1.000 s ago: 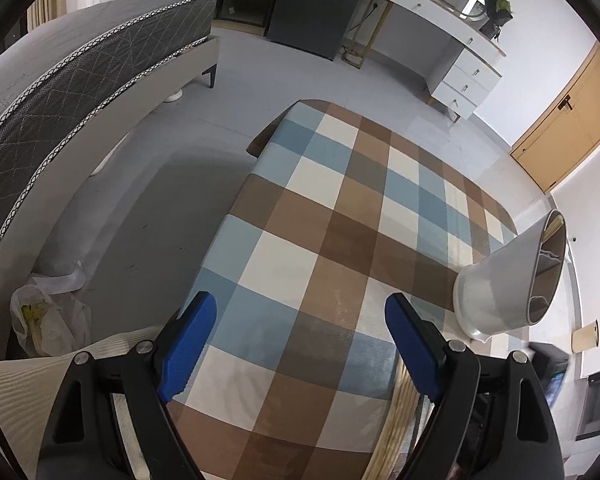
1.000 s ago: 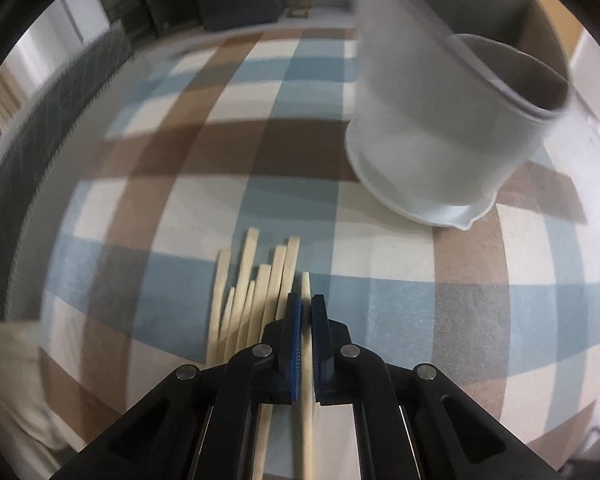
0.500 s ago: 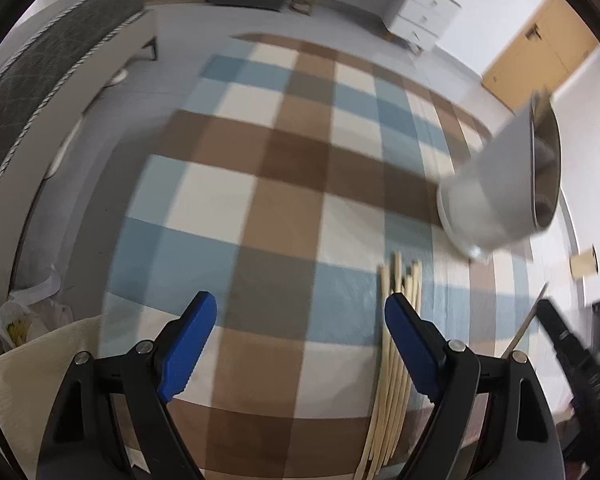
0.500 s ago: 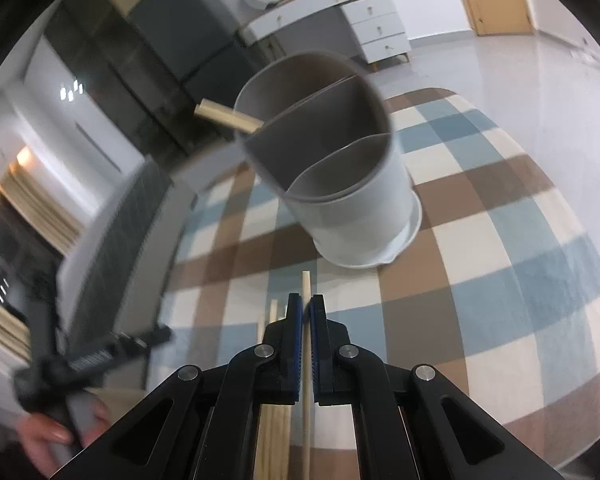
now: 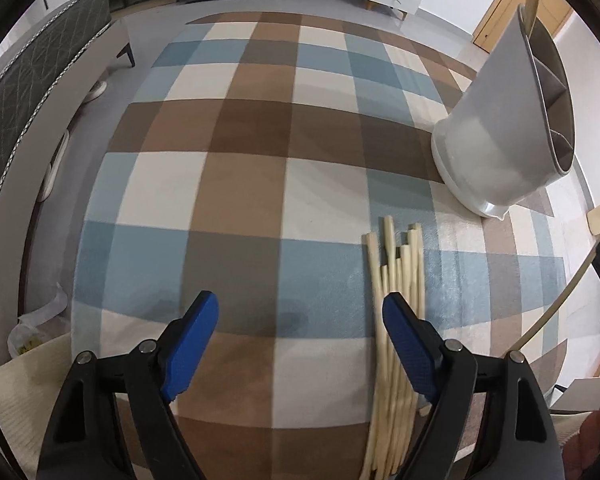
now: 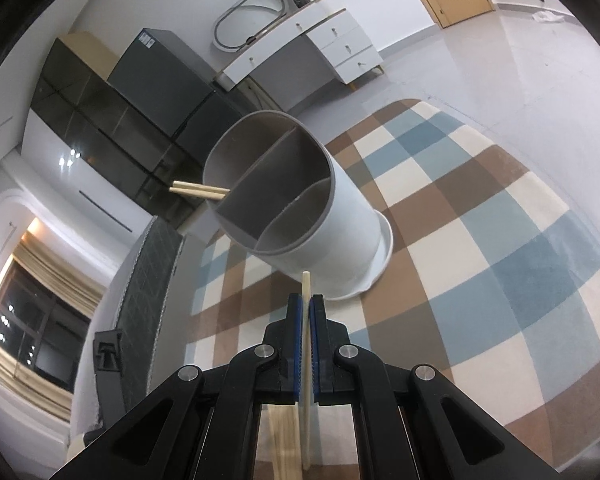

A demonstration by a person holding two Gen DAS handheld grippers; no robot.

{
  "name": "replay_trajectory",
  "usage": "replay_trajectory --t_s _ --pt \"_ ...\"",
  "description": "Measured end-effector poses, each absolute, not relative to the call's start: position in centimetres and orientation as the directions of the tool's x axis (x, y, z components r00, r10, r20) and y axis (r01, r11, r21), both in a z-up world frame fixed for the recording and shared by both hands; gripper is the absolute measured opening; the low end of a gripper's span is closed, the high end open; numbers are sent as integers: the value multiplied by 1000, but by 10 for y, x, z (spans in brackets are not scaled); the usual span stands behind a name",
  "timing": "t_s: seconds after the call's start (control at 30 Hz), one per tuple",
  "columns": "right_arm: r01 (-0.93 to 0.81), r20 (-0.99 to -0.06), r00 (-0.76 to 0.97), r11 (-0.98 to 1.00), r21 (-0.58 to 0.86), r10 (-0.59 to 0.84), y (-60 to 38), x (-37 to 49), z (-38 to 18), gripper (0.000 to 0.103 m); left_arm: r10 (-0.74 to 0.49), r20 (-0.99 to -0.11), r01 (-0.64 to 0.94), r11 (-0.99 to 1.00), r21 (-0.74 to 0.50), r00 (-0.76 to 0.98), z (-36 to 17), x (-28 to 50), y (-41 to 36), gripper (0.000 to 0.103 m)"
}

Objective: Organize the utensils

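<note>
Checked cloth [image 5: 240, 184] bears chopsticks [image 5: 396, 276] beside the left gripper's [image 5: 300, 320] closing jaws.

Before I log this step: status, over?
Right gripper shut on one chopstick. Left gripper closing, nothing between. Holder ahead, path clear.

My right tool [image 6: 308, 312] has lifted one chopstick [image 6: 307, 286] off the pile [image 5: 396, 280] toward the holder [image 6: 300, 208] at twelve o'clock; my left tool [image 5: 300, 320], now narrowing, dropped beside the pile.
</note>
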State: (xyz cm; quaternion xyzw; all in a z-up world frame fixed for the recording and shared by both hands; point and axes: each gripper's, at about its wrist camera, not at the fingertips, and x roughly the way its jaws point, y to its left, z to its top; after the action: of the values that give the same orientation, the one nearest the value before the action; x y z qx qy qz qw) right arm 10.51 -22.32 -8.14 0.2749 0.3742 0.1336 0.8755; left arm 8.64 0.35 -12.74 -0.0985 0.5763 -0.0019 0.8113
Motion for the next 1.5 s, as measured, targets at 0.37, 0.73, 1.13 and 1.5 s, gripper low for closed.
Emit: replay_trajectory --t_s 0.37,0.73,1.13,1.5 --pt "-18 -564 700 800 600 439 -233 108 -79 3 -114 -955 -126 980 -153 276 -134 111 -17 67" --pt "-27 -550 707 794 607 444 -233 108 -73 3 -64 -974 -134 986 -95 216 -144 119 -29 45" --pt "-15 -554 702 787 617 448 -234 108 -74 3 -79 -972 -171 978 -119 223 -143 122 -28 26" --pt "-12 -562 701 795 606 439 -234 108 -74 3 -87 -961 -160 978 -133 263 -141 115 -30 5"
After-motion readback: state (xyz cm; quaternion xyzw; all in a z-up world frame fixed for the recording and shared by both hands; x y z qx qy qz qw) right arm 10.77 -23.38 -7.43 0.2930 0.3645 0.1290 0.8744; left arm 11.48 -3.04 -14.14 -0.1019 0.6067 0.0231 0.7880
